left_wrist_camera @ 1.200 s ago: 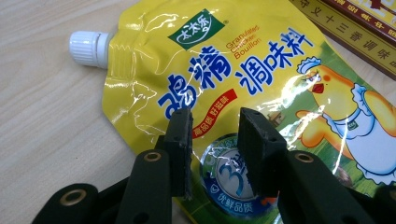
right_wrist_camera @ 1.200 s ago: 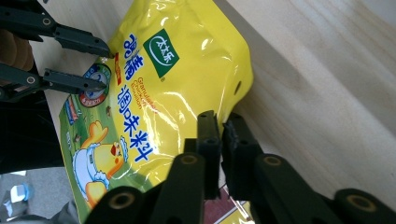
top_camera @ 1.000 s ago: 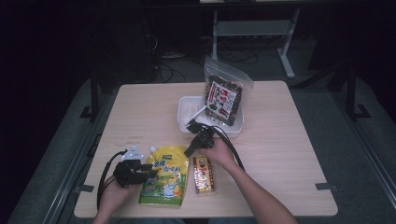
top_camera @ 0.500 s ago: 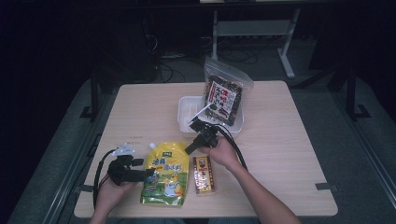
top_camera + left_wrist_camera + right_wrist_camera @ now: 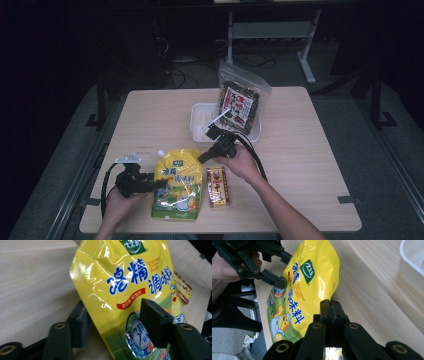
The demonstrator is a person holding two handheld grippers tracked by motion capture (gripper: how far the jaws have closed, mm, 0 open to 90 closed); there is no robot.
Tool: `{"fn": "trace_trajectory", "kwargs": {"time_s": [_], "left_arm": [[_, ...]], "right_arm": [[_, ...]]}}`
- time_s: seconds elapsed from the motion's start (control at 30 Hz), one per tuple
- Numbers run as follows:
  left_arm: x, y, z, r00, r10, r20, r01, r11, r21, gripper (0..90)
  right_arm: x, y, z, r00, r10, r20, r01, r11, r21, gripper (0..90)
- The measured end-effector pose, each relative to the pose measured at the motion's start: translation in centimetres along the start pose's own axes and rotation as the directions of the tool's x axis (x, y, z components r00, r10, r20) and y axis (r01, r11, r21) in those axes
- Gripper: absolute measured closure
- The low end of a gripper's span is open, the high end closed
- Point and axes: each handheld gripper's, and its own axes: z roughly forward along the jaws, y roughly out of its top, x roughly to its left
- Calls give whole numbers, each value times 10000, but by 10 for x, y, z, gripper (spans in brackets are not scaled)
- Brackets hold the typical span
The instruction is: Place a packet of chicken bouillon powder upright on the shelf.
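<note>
**benchwatcher:** So where's the yellow pouch sitting? I see it flat on the table, near the front edge, spout pointing away from the person.

**gripfan22:** Yep, and the left gripper is on its left edge. In the left gripper view the pouch is between the two black jaws, one under the edge and one over the printed face. The jaws have just been closing in, and I can't tell if the pads are actually pressing on it.

**benchwatcher:** And the right gripper?

**gripfan22:** Clenched, jaws pressed together with nothing between them. It hovers just above the pouch's top right corner, next to the small red-and-gold packet.

**benchwatcher:** Stuff at the back?

**gripfan22:** A white tray with a dark snack bag leaning in it, well apart from the pouch.
</note>
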Motion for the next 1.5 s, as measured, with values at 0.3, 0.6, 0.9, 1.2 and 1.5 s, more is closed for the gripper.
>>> {"fn": "trace_trajectory", "kwargs": {"time_s": [0.3,0.6,0.9,1.2,1.5], "left_arm": [[0,0,-10,9998,83,178,-71,9978,-652,727],[-6,2,-12,9982,601,94,-592,9953,-766,884],[-12,4,-11,9942,1067,118,-1052,9904,-893,893],[-13,4,-11,9919,1254,223,-1228,9879,-949,891],[-12,5,-16,9932,1157,103,-1136,9861,-1210,719]], "right_arm": [[0,-1,-7,9996,-171,-247,163,9994,-320,898],[-1,-1,-12,9984,-299,-477,273,9982,-532,885],[-8,2,-1,9944,-303,-1010,257,9986,-466,697],[-7,6,3,9873,-395,-1538,311,9979,-567,780],[1,5,-8,9872,-581,-1485,531,9979,-373,895]]}}
